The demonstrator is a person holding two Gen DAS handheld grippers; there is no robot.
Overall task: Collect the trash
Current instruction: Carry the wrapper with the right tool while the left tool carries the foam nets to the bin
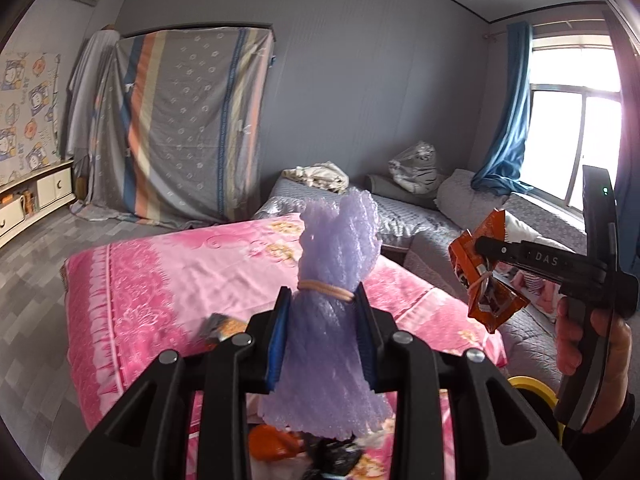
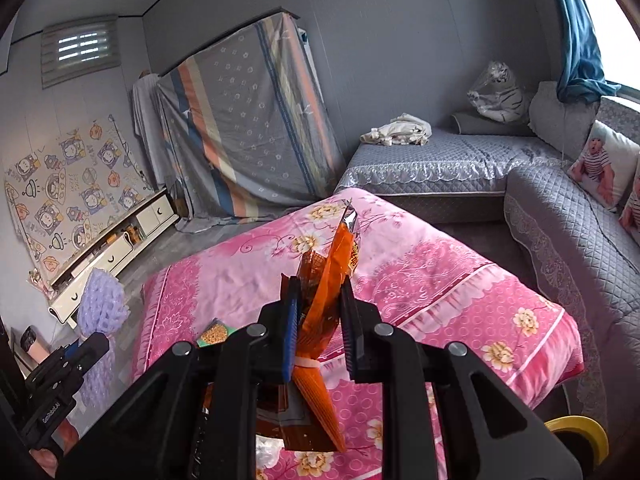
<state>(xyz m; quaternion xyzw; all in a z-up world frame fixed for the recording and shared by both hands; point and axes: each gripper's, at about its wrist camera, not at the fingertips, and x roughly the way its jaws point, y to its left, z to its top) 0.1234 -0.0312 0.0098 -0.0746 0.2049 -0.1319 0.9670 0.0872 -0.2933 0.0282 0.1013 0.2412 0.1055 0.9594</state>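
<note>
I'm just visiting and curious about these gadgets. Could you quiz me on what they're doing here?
1. True or false: the left gripper holds the purple foam net.
2. What does the right gripper grip? A) a sock B) an orange wrapper C) a cup
3. Fill in: a small packet lies on the pink ____.

Key: 1 true. 2 B, the orange wrapper. 3 quilt.

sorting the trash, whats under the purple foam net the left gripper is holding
Under the foam net, held in the left gripper, an orange wrapper and a dark wrapper lie on the pink quilt. The jaws hide anything else.
</note>
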